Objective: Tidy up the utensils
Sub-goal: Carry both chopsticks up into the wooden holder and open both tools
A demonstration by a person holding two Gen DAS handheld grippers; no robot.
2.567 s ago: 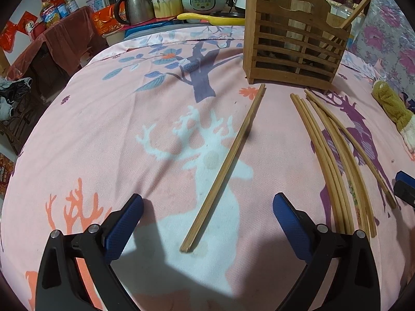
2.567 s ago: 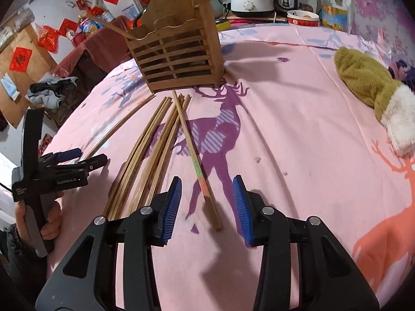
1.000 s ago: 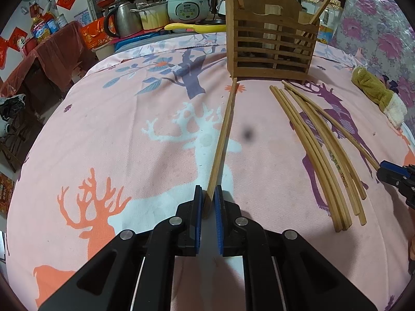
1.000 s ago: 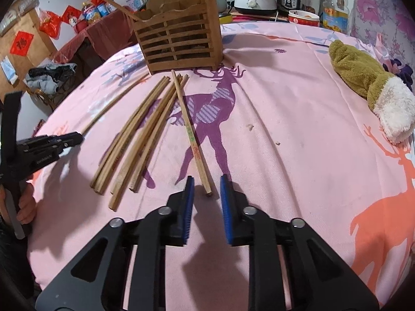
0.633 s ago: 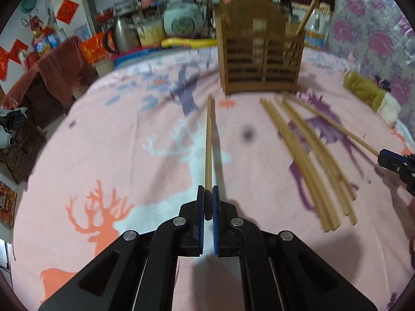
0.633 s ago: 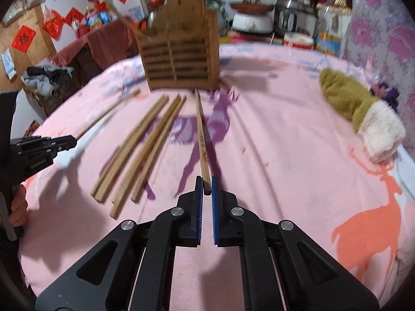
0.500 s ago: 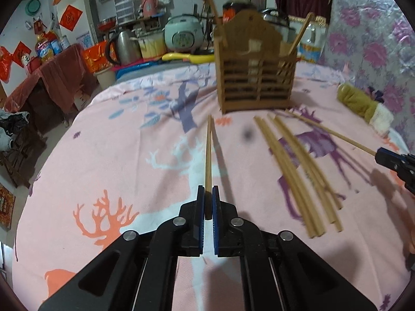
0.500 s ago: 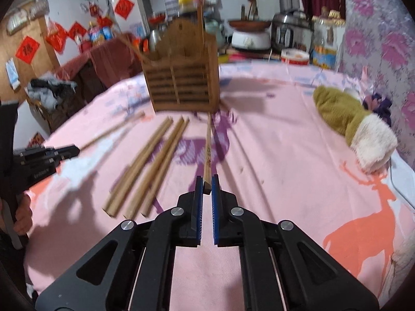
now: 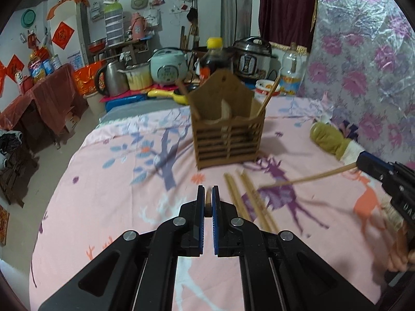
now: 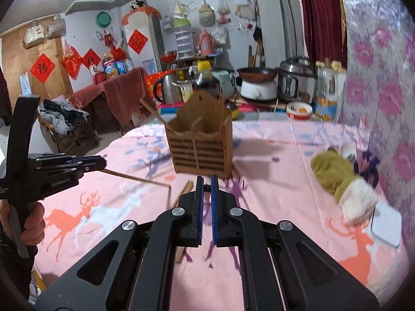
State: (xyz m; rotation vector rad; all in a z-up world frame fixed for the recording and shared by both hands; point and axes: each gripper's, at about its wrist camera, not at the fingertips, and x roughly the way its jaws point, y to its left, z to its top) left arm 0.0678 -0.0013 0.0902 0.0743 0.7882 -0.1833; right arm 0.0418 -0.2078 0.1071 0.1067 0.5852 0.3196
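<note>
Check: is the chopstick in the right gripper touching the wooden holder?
Apart. Left wrist view: the right gripper holds its chopstick in the air, its tip clear of the wooden holder.

cloth [image 9: 109, 186]: pink, deer print | holder [image 9: 228, 140]: brown wood | mitten [image 10: 334, 173]: olive, white cuff

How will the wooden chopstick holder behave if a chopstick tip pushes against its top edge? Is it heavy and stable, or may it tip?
The wooden chopstick holder is probably light: its front is thin open slats. It stands tall on a soft cloth, so a push near the top may tip or slide it. The chopsticks leaning inside add little weight.
</note>
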